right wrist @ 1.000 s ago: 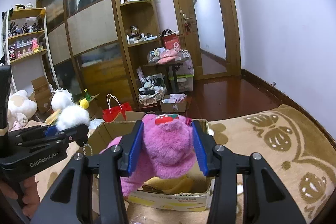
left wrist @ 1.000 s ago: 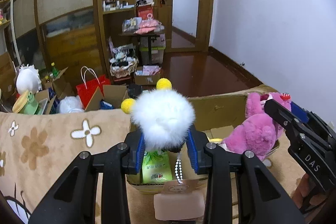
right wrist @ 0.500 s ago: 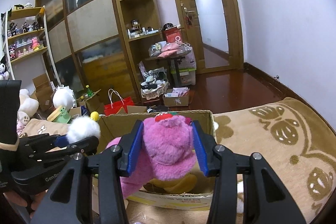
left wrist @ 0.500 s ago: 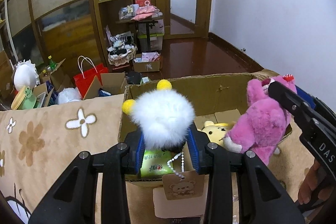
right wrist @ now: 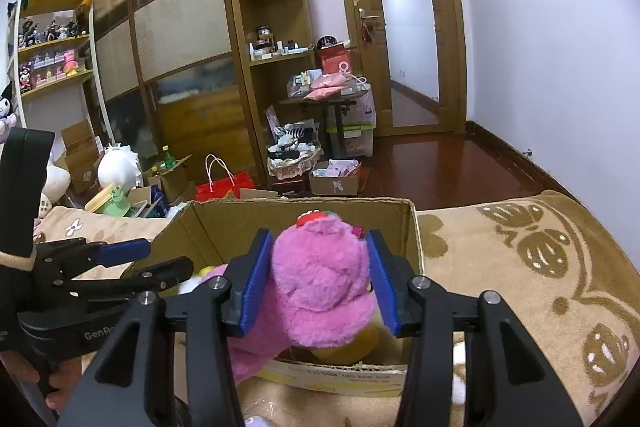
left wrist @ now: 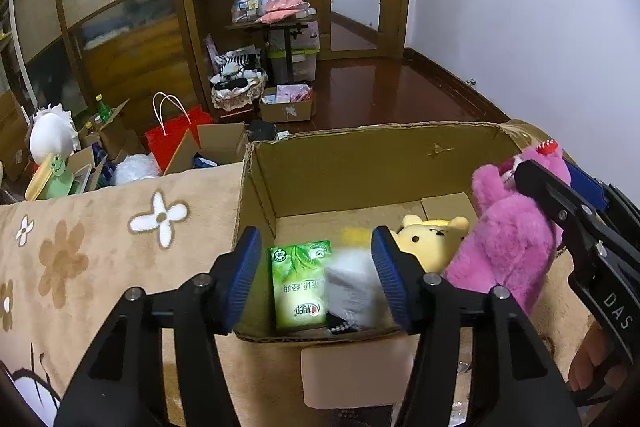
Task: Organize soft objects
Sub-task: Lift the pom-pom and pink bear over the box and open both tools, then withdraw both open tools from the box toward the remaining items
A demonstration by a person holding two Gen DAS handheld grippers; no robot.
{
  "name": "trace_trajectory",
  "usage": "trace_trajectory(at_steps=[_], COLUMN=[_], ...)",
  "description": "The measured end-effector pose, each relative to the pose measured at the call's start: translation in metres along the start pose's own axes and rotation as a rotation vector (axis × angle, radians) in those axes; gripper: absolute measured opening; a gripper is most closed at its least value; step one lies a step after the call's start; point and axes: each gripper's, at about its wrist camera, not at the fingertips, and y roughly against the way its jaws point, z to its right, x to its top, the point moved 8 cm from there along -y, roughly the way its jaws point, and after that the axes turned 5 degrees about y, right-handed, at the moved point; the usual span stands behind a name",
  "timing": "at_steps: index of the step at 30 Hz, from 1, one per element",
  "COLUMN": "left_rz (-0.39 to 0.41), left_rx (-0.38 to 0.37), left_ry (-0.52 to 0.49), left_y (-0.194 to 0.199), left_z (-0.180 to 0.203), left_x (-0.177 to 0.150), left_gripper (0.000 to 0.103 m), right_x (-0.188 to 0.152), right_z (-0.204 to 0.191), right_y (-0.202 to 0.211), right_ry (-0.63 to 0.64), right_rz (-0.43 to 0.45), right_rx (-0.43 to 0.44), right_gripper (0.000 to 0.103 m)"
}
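My left gripper (left wrist: 315, 239) hangs over the near left corner of an open cardboard box (left wrist: 360, 163). Its jaws are opening. The white fluffy toy (left wrist: 352, 287) is a blur below the pads, loose inside the box beside a green packet (left wrist: 300, 283). A yellow bear plush (left wrist: 432, 239) lies on the box floor. My right gripper (right wrist: 319, 239) is shut on a pink plush toy (right wrist: 320, 279) above the box's (right wrist: 296, 215) near edge. From the left wrist, that pink plush toy (left wrist: 508, 239) shows at the box's right side. From the right wrist, the left gripper (right wrist: 156, 259) shows at the left.
The box stands on a tan blanket with flower patterns (left wrist: 120, 247). A pale card (left wrist: 356, 375) lies on it just before the box. Beyond the blanket the floor holds a red bag (left wrist: 176, 139), open cartons and plush toys, then wooden cabinets (right wrist: 180, 67) and a door.
The left jaws have spread and the white fluffy toy has dropped from between them into the box. The left gripper has sunk closer to the box. The right gripper keeps its grip.
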Motion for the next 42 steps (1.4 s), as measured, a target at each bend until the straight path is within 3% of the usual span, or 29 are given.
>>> trace_trajectory(at_steps=[2, 8, 15, 20, 32, 42], left_rz=[-0.004, 0.014, 0.015, 0.019, 0.012, 0.017], left_rx=[0.006, 0.033, 0.065, 0.062, 0.043, 0.033], left_ry=[-0.003, -0.011, -0.018, -0.002, 0.062, 0.098], left_y=[0.001, 0.008, 0.024, 0.046, 0.101, 0.138], left_z=[0.0, -0.004, -0.011, -0.016, -0.03, -0.037], left_x=[-0.001, -0.001, -0.007, -0.016, -0.04, -0.059], left_gripper=[0.066, 0.082, 0.09, 0.096, 0.096, 0.097], right_x=[-0.003, -0.01, -0.008, -0.006, 0.0, -0.011], right_z=[0.002, 0.002, -0.001, -0.006, -0.019, -0.039], right_y=[0.0, 0.001, 0.021, 0.038, 0.096, 0.132], right_ry=[-0.014, -0.038, -0.053, -0.074, -0.01, 0.043], right_rz=[-0.004, -0.019, 0.003, -0.002, -0.003, -0.021], right_rx=[0.004, 0.013, 0.01, 0.02, -0.033, -0.028], right_gripper=[0.052, 0.067, 0.095, 0.098, 0.103, 0.103])
